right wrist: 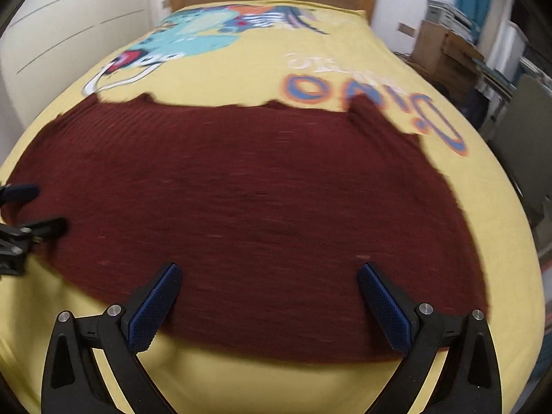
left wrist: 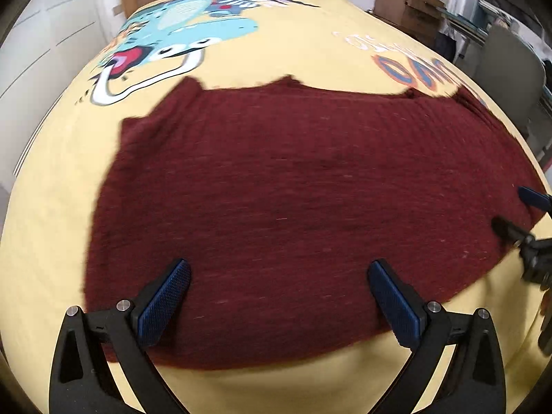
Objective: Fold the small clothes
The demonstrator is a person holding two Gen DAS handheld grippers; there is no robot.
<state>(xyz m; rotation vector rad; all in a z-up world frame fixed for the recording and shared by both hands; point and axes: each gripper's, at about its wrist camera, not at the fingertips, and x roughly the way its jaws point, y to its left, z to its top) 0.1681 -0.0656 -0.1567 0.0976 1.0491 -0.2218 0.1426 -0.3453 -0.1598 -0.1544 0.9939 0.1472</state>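
Maroon sweater [left wrist: 276,207] flat on yellow bedspread [left wrist: 293,390], edges motion-blurred. Left hand-held gripper [left wrist: 279,296] and right hand-held gripper [right wrist: 269,300] gape wide, empty, above sweater's near hem. Bedspread lettering legible only in right view.

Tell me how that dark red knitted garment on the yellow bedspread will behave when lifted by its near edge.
The dark red knitted garment will probably be floppy: it lies flat and follows the yellow bedspread, so it should drape and sag from any held edge. Its coarse ribbed knit looks grippy rather than slippery, and may stretch. Pushed, it would likely bunch rather than slide.
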